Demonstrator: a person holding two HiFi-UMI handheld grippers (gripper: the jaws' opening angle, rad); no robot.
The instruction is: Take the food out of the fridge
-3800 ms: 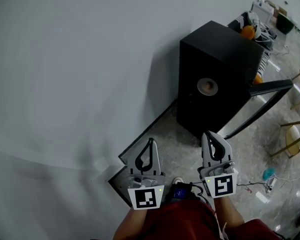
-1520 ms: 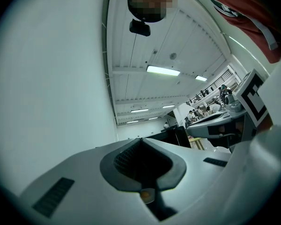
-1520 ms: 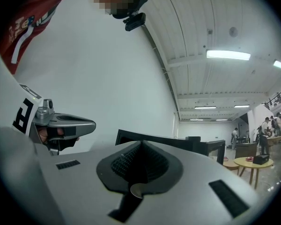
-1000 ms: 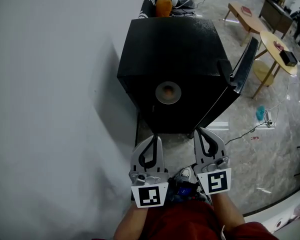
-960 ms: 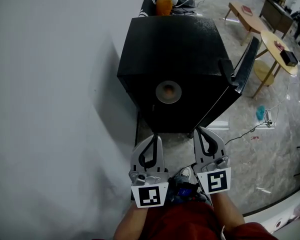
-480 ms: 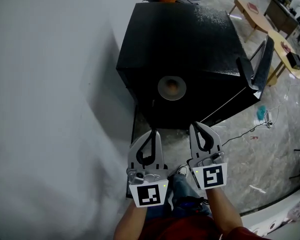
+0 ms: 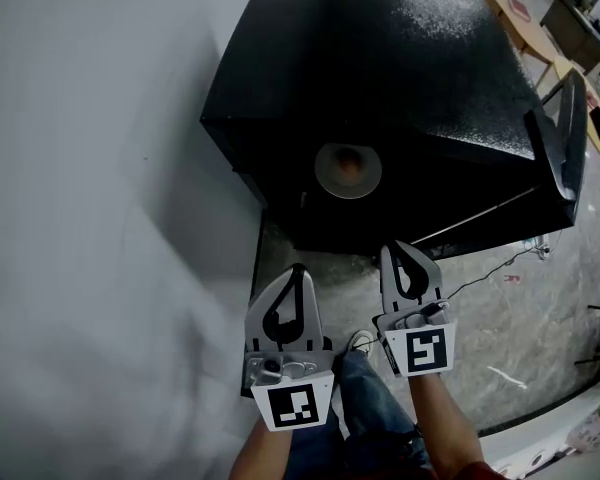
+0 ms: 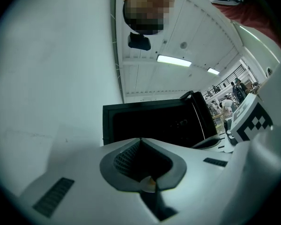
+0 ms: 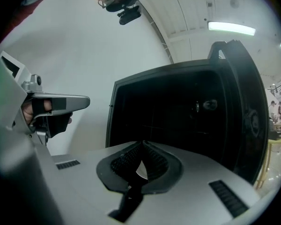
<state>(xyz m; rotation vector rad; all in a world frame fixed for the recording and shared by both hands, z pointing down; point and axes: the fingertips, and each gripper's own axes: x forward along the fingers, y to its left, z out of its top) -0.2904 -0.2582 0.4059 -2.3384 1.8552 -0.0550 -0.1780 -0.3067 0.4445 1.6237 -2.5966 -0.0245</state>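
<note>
I'm closing in on the fridge (image 7: 400,68): over the last seconds it has been growing in the head view and is now filling the upper half, so the opening is coming within reach. The door (image 7: 565,138) is hanging wide open on the right, so nothing needs pulling. The left tongs (image 7: 296,270) and right tongs (image 7: 397,250) are both pressed shut with nothing between them, hovering over the floor (image 7: 480,308) short of the cabinet. The food isn't showing. The cavity is reading black in both gripper views, bar a small pale glint (image 9: 209,105) deep inside. The fridge is a boxy cube, its matt, speckled top carrying a shallow round dish (image 7: 348,168); the floor looks like grey veined stone.
</note>
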